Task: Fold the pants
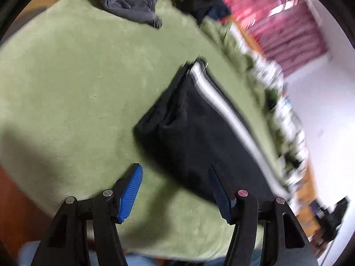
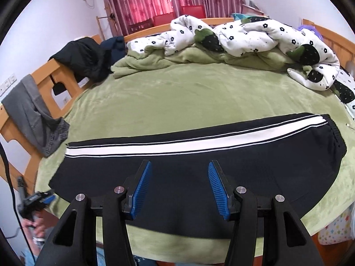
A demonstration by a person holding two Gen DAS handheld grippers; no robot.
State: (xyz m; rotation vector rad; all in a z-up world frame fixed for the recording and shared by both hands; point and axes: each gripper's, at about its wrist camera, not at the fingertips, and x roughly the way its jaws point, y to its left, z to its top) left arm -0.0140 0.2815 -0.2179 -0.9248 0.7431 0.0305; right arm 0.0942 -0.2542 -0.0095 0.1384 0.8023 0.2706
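Black pants with a white side stripe (image 2: 177,177) lie folded lengthwise across the green blanket (image 2: 177,102), waistband at the right. In the right wrist view my right gripper (image 2: 179,164) hovers over the middle of the pants, open, with nothing between its blue pads. The left wrist view is blurred. It shows the same pants (image 1: 195,133) from their narrow end. My left gripper (image 1: 175,167) is open there above the blanket (image 1: 66,88); its right fingertip overlaps the edge of the pants and nothing is gripped.
A grey garment (image 2: 37,119) hangs over the wooden bed frame (image 2: 42,75) at the left, a dark jacket (image 2: 84,57) behind it. A bunched white flowered duvet (image 2: 244,35) lies along the far side. A hand (image 2: 37,223) shows at the lower left.
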